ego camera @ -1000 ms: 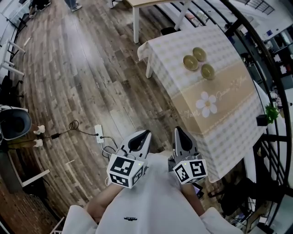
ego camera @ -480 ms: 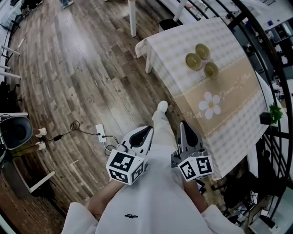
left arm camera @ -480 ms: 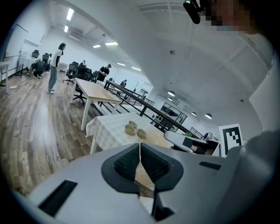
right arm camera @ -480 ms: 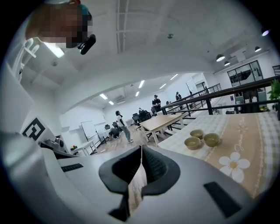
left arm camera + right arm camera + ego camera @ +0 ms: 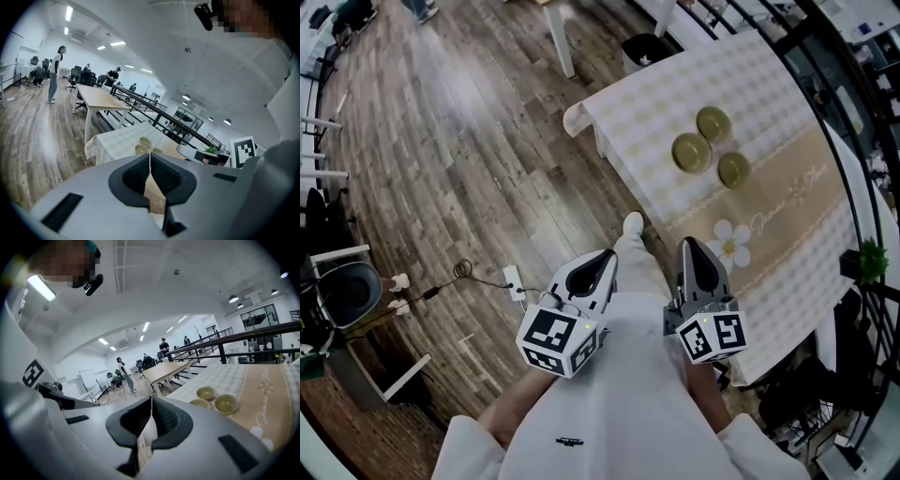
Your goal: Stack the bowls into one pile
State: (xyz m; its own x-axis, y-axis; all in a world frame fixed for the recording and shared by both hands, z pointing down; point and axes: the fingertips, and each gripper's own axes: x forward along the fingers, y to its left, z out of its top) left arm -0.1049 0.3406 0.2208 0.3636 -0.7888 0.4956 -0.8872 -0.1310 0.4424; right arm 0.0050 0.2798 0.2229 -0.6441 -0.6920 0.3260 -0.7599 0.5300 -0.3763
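Wooden floorboards (image 5: 459, 159) are filling most of the head view, and a worktop (image 5: 769, 281) under a checked cloth is standing ahead and to the right. Three green bowls are sitting on it in a tight cluster, not yet stacked. One (image 5: 713, 123) is lying farthest off, one (image 5: 691, 152) closest to the worktop's near edge, and one (image 5: 733, 169) right at the border of the cloth's tan band (image 5: 792, 202). All three are sitting upright, and those seen from the right look empty.

The left hand-held gripper (image 5: 602, 256) and the right hand-held gripper (image 5: 694, 246) are being carried low against the person's body, out over the floor. Each one's jaws are pressed together with nothing between them. The bowls are lying ahead and to the right of both, well apart from either, with the right one nearer. My judgement is that the approach is only beginning.

Whether any bowls are touching is hard to make out. In the left gripper view, that gripper's own jaws are partly covering them
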